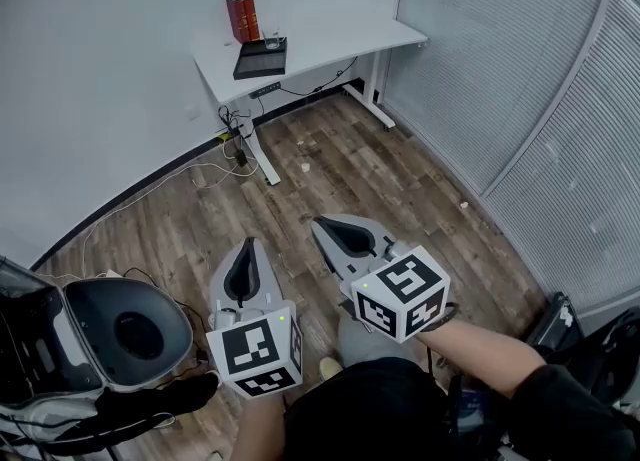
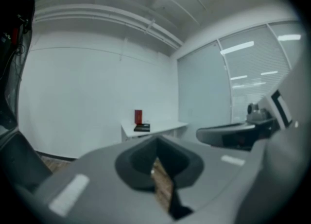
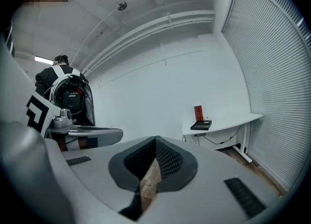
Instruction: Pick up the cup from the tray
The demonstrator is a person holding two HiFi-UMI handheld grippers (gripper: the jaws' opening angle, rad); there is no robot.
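both the left gripper and right gripper had jaws closed, empty. the cup, a small clear speck, stood on the dark tray on the far desk; its detail was unreadable.

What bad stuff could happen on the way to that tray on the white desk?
The cables on the floor by the desk could trip the person. The left gripper and right gripper are both shut, so they could bump the tray. The red books behind it might topple.
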